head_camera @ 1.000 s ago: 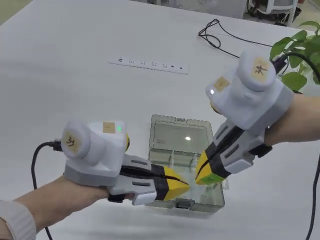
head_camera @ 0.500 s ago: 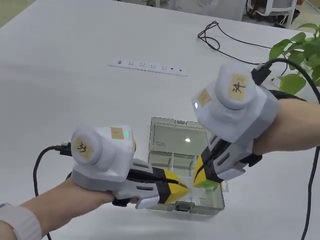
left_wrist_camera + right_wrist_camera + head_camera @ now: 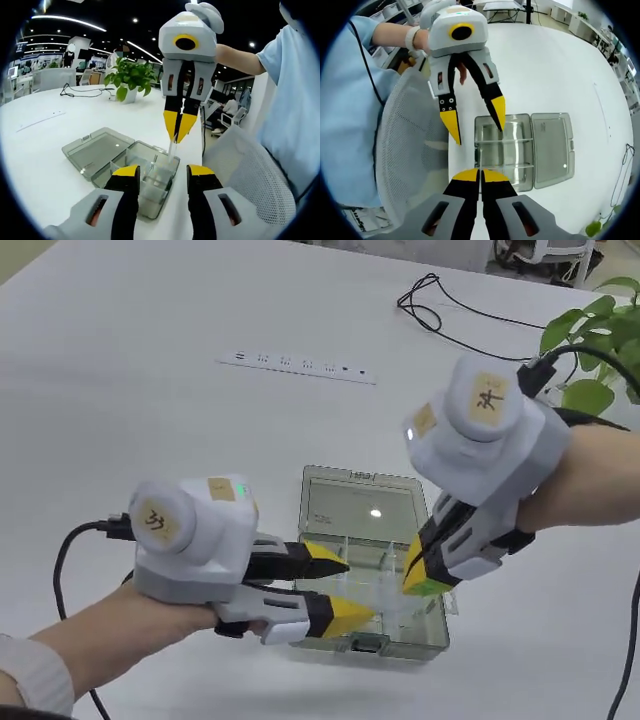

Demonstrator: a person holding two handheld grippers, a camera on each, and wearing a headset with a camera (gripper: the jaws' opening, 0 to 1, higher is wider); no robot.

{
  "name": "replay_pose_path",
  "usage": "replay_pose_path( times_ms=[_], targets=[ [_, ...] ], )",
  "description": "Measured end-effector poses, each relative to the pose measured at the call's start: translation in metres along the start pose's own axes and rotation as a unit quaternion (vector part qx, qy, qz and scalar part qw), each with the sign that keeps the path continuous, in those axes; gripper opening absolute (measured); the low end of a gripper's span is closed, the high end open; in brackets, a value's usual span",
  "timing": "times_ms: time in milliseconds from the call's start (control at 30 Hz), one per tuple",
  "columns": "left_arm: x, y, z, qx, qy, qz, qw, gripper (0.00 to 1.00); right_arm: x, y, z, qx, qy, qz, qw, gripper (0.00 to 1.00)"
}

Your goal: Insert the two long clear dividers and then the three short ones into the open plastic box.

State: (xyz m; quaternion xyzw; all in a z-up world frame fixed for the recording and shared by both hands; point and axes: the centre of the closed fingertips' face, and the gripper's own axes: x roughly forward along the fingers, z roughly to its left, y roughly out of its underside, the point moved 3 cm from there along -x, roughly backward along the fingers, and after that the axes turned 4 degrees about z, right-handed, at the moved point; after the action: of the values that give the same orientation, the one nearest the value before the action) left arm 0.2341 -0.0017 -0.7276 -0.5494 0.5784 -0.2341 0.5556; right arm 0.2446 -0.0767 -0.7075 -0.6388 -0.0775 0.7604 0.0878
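The right gripper (image 3: 420,585) has its jaws closed on a thin clear plastic divider (image 3: 171,149), upright over the open grey transparent plastic box (image 3: 410,650) on the white table (image 3: 150,390), so it can slide down into place. The left gripper (image 3: 350,588) stands wide open at the box's edge.

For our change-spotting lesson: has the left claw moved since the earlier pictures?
Yes. The left claw opened: one jaw swung from the box's latch toward the lid.
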Motion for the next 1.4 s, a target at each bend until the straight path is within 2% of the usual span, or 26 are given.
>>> replay_pose_path(
  times_ms=[67, 267, 433, 533, 667, 700, 833, 1033, 1400],
  targets=[
    [-0.002, 0.003, 0.003, 0.001, -0.008, 0.007, 0.9999, 0.41, 0.000, 0.005, -0.003, 0.003, 0.004, 0.004, 1.0000, 0.02],
    [-0.008, 0.009, 0.009, 0.001, -0.033, 0.009, 0.9994, 0.56, 0.000, 0.018, -0.014, 0.021, 0.014, 0.011, 0.9996, 0.02],
    [-0.013, 0.018, 0.015, -0.003, -0.053, 0.024, 0.9983, 0.71, 0.002, 0.029, -0.023, 0.027, 0.027, 0.023, 0.9990, 0.02],
    [-0.017, 0.022, 0.020, -0.006, -0.073, 0.028, 0.9969, 0.80, 0.005, 0.034, -0.030, 0.026, 0.034, 0.030, 0.9986, 0.02],
    [-0.022, 0.027, 0.028, -0.004, -0.100, 0.036, 0.9943, 0.98, 0.006, 0.037, -0.033, 0.023, 0.043, 0.037, 0.9981, 0.02],
    [-0.023, 0.028, 0.029, -0.002, -0.104, 0.037, 0.9938, 1.00, 0.007, 0.038, -0.033, 0.022, 0.043, 0.039, 0.9981, 0.02],
    [-0.028, 0.035, 0.028, 0.004, -0.108, 0.047, 0.9930, 1.00, 0.010, 0.038, -0.036, 0.017, 0.047, 0.037, 0.9981, 0.02],
    [-0.032, 0.040, 0.028, -0.005, -0.109, 0.045, 0.9930, 1.00, 0.011, 0.035, -0.034, 0.016, 0.044, 0.033, 0.9983, 0.02],
    [-0.032, 0.041, 0.027, -0.013, -0.107, 0.042, 0.9933, 0.97, 0.015, 0.031, -0.027, 0.009, 0.041, 0.037, 0.9984, 0.02]
  ],
)
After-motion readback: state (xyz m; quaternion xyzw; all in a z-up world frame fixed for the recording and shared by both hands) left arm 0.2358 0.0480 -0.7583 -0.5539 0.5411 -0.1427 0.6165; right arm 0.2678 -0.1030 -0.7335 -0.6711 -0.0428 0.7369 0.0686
